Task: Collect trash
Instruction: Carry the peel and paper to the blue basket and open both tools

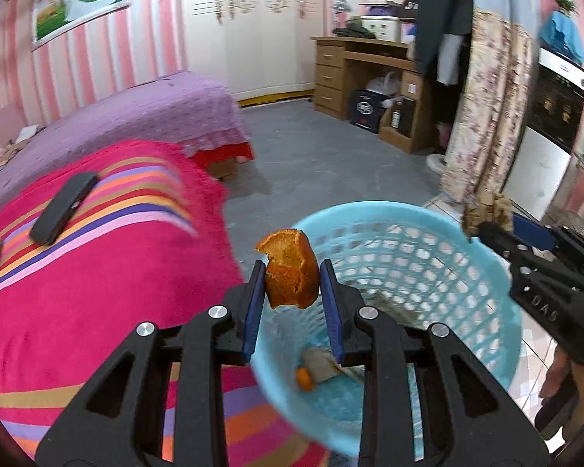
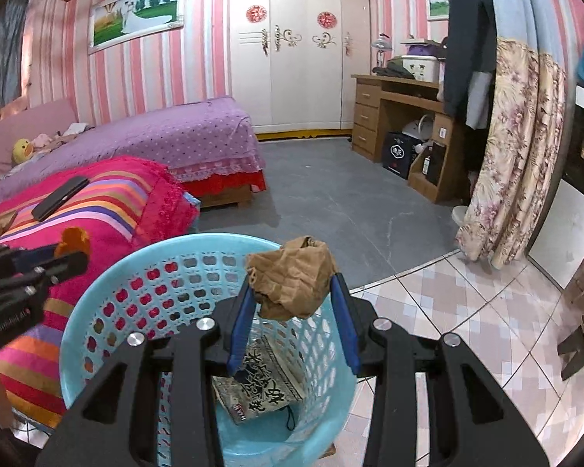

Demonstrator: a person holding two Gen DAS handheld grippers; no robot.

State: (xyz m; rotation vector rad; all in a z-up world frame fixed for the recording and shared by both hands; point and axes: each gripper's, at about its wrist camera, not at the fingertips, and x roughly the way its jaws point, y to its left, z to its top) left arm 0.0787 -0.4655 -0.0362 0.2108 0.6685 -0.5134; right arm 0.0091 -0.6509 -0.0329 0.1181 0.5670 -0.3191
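So both tools are loaded and basically over the blue basket (image 2: pixel 97 303): left tool (image 1: pixel 292 284) pinches an orange peel (image 1: pixel 290 270) just inside the near rim, right tool (image 2: pixel 292 292) clamps crumpled brown paper (image 2: pixel 292 280) above the opening, so dropping is straight down.
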